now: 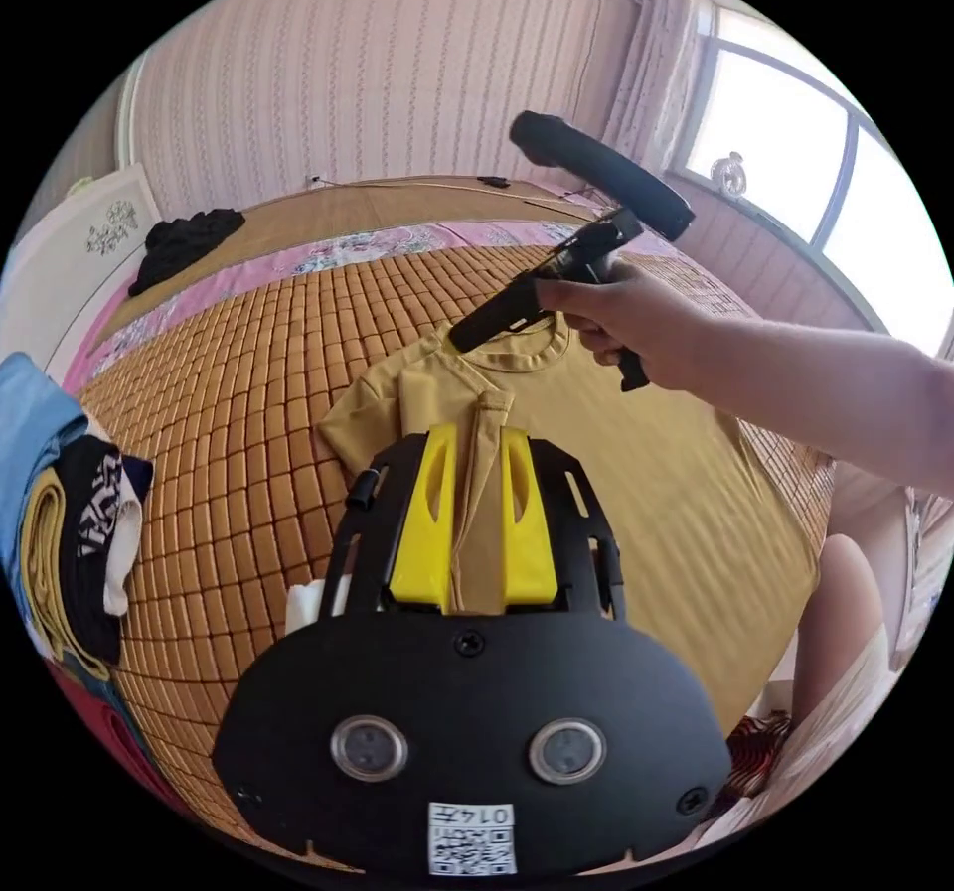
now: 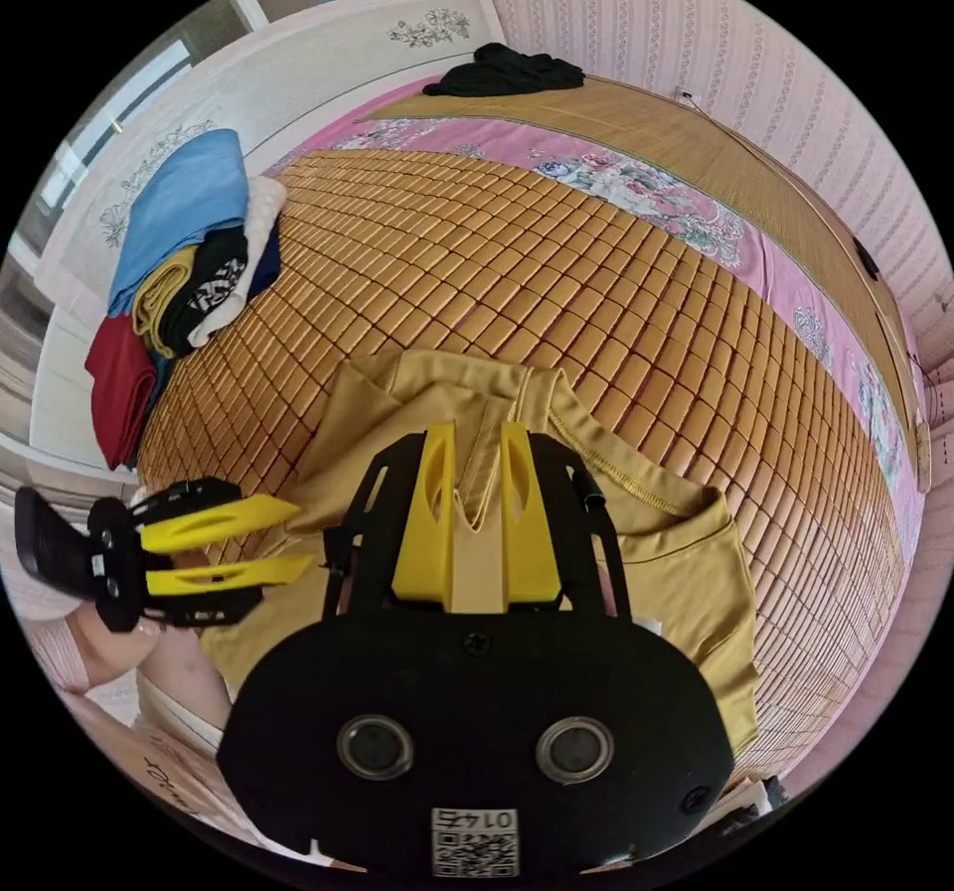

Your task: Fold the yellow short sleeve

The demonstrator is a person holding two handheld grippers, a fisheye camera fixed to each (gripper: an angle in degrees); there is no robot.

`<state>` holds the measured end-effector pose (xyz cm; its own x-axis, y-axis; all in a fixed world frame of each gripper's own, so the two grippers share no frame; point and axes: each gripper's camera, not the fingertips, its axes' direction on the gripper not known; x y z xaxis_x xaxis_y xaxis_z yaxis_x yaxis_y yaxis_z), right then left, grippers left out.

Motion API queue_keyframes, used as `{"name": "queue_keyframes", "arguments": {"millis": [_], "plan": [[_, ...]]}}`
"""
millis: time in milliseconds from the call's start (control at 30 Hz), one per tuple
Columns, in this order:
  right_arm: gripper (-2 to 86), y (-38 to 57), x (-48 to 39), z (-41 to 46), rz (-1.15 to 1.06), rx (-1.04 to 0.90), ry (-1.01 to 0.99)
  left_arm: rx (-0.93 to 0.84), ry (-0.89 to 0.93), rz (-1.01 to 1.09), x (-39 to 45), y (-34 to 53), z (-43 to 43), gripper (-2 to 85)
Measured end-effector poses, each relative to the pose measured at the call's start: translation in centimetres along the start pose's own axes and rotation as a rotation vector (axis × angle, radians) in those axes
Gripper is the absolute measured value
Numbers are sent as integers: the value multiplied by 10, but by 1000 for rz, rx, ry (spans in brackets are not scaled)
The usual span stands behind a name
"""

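The yellow short sleeve (image 1: pixel 616 474) lies spread on the bamboo mat (image 1: pixel 248 414) of the bed, collar towards the far wall; the left gripper (image 1: pixel 475 514) has its yellow jaws drawn narrow on a raised ridge of the shirt's cloth near one shoulder; the right gripper (image 2: pixel 477 523) likewise pinches a fold of the same cloth just below the collar (image 2: pixel 606 464); a hand (image 1: pixel 621 320) carries the right gripper above the neckline; a pile of folded clothes (image 2: pixel 184 265) sits well apart at the mat's edge.
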<state>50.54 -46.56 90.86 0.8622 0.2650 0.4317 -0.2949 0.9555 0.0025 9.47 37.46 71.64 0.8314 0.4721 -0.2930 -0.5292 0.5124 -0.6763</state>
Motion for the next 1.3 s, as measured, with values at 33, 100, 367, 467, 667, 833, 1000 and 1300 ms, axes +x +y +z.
{"name": "queue_keyframes", "arguments": {"millis": [33,100,367,467,667,833,1000,1300], "plan": [[70,-13,1,14,37,-24,7,-20,-4,35,2,-8,10,87],[61,-28,0,36,72,-71,78,-74,11,57,1,-18,26,90],[5,-50,-7,79,39,-100,64,-187,-37,66,-6,-9,45,9],[-4,-53,-11,81,21,-84,64,-144,-15,39,-17,4,31,0],[-7,-57,-19,85,3,-59,60,-46,19,-47,-46,24,-4,-6],[-1,-72,-62,53,-125,73,-136,132,-7,-216,-89,68,-77,-8],[9,-101,-142,63,-246,88,-461,192,-80,-491,-138,144,-135,-9],[28,-101,-176,125,-271,-15,-433,109,-115,-760,-195,233,-158,11]]}}
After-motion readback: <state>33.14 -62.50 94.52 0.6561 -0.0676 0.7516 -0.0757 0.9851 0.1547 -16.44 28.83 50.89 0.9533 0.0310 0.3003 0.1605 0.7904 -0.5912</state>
